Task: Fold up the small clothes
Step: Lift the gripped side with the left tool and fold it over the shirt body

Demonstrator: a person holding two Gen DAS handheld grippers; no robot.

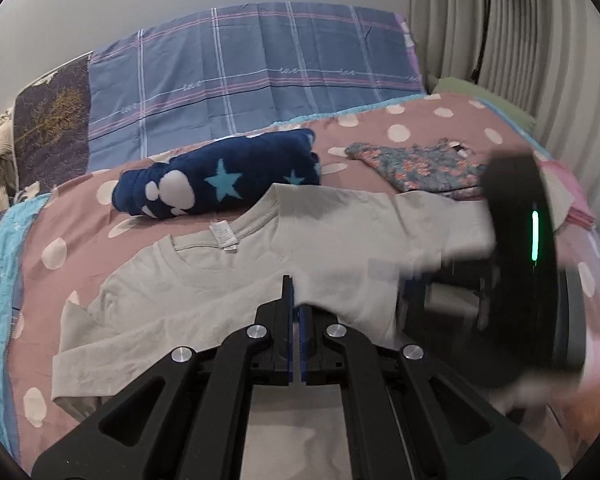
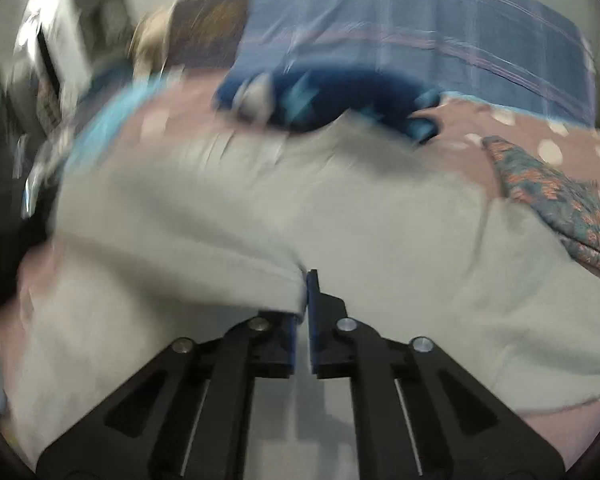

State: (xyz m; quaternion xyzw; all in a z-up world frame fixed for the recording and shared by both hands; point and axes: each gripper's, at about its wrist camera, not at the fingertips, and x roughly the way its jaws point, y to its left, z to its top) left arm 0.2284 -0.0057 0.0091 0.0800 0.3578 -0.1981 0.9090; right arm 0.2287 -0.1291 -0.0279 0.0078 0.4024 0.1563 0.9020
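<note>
A: Left wrist view first. Left claw [image 1: 296,300] clenched on a fold of the pale grey shirt [image 1: 228,280], fabric pinched between the blue pads.
B: And the shirt itself?
A: Spread flat on the bed [image 1: 80,216], over the pink spotted cover, neck label [image 1: 223,235] showing at the collar. Beyond the collar, a rolled navy blanket [image 1: 220,180] with stars. Further right, a floral garment [image 1: 416,168] lying just past the shirt's sleeve. At the far right, blurred, the right claw's black body [image 1: 520,256] with a green light.
B: Right wrist view?
A: Heavily blurred. Right claw [image 2: 306,292] drawn tight, with a folded edge of the same grey shirt [image 2: 380,240] caught over the left finger. Navy blanket [image 2: 332,96] above the shirt, floral garment [image 2: 556,208] off to the right, touching the shirt's edge. Plaid blue bedding [image 2: 400,20] against the wall behind.
</note>
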